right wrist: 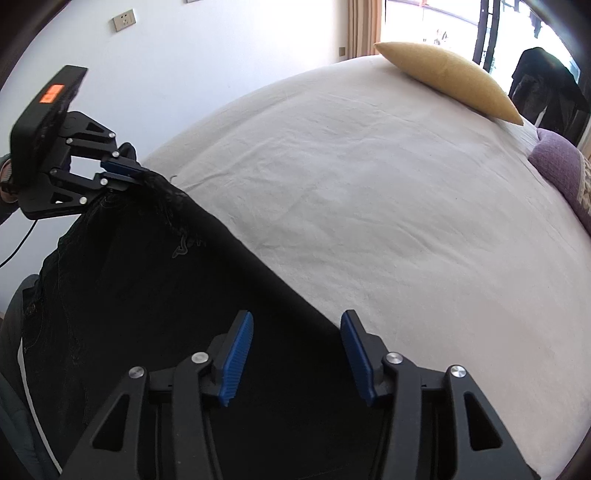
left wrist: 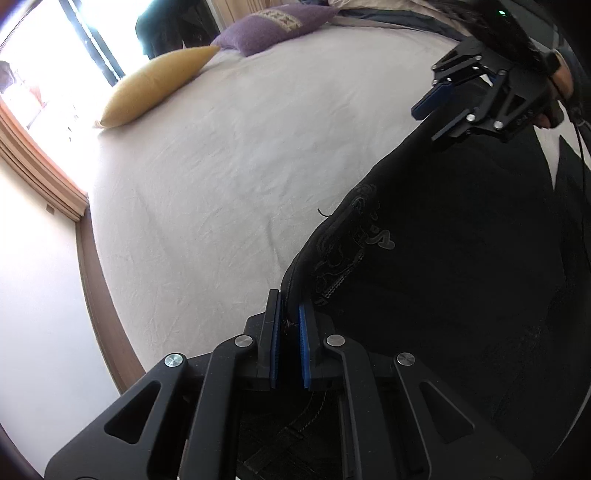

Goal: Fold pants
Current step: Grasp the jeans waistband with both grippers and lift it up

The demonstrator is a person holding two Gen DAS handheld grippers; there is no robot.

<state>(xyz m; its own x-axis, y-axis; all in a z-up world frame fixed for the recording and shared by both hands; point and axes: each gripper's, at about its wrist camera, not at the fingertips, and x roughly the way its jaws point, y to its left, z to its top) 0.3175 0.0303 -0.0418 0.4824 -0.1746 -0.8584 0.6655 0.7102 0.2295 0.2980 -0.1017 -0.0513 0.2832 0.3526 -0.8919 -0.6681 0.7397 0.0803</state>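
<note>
Black pants (left wrist: pixel 461 266) with pale embroidery lie at the near edge of a bed with a beige sheet (left wrist: pixel 221 177). My left gripper (left wrist: pixel 290 314) is shut on the edge of the pants; it also shows in the right wrist view (right wrist: pixel 138 173), pinching the fabric's far corner. The pants (right wrist: pixel 166 295) stretch from there toward my right gripper (right wrist: pixel 297 332), which is open over the pants' edge and holds nothing. The right gripper also shows in the left wrist view (left wrist: pixel 430 110), open, above the far end of the pants.
A yellow pillow (left wrist: pixel 155 83) and a purple pillow (left wrist: pixel 273 27) lie at the far side of the bed. They also show in the right wrist view, yellow pillow (right wrist: pixel 450 79) and purple pillow (right wrist: pixel 565 173). A white wall (right wrist: pixel 184 55) and a bright window (left wrist: pixel 37 74) border the bed.
</note>
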